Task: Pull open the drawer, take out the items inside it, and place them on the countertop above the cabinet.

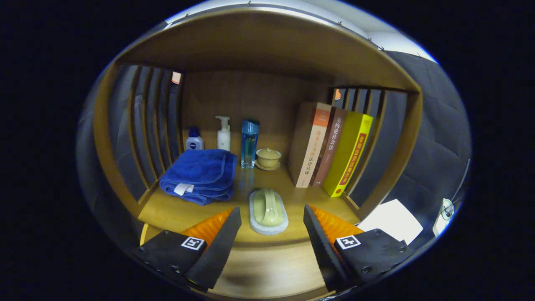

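My gripper (271, 215) stands open, its fingers spread wide over the front edge of the wooden countertop (184, 211). Between and just ahead of the fingertips lies a pale green scrub brush with a white base (268, 211), flat on the countertop and touching neither finger. Below the fingers runs a lighter wooden surface (267, 267), the cabinet's front part; I cannot tell whether it is the drawer.
A folded blue towel (199, 174) lies left of the brush. Behind stand a small blue-capped bottle (194, 140), a white pump bottle (224, 133), a tall blue bottle (249, 143) and a lidded cup (268, 158). Three books (330, 148) lean at the right. Slatted side walls close the shelf.
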`<act>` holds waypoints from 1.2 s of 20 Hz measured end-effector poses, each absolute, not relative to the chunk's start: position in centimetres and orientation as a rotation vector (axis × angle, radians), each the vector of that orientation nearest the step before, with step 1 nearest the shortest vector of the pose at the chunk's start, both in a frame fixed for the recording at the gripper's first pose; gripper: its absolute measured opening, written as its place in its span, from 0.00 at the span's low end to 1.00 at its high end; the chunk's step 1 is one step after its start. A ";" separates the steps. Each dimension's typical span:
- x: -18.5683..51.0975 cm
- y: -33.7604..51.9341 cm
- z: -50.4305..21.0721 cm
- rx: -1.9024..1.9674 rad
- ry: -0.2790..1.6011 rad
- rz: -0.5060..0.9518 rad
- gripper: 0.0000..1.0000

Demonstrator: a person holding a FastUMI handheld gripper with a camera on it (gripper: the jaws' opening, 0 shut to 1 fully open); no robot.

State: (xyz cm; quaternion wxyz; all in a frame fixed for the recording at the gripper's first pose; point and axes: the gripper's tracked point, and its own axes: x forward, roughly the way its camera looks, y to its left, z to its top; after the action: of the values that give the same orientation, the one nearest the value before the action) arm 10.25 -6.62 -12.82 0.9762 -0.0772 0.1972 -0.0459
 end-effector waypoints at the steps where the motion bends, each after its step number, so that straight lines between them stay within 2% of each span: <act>1: 8.7 -6.8 -12.3 -0.172 0.377 -0.088 0.98; 8: -1.8 -8.5 -11.7 -0.161 0.263 -0.098 0.99; 13: -7.9 -8.7 -14.7 -0.067 0.249 -0.115 0.99; 18: -11.8 -8.1 -18.5 -0.002 0.253 -0.121 0.99; 24: -14.3 -5.8 -23.5 -0.098 0.292 -0.056 0.99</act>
State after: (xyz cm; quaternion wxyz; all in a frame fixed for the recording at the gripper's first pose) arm -14.26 -5.78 -23.45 0.9877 -0.0490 0.1456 -0.0279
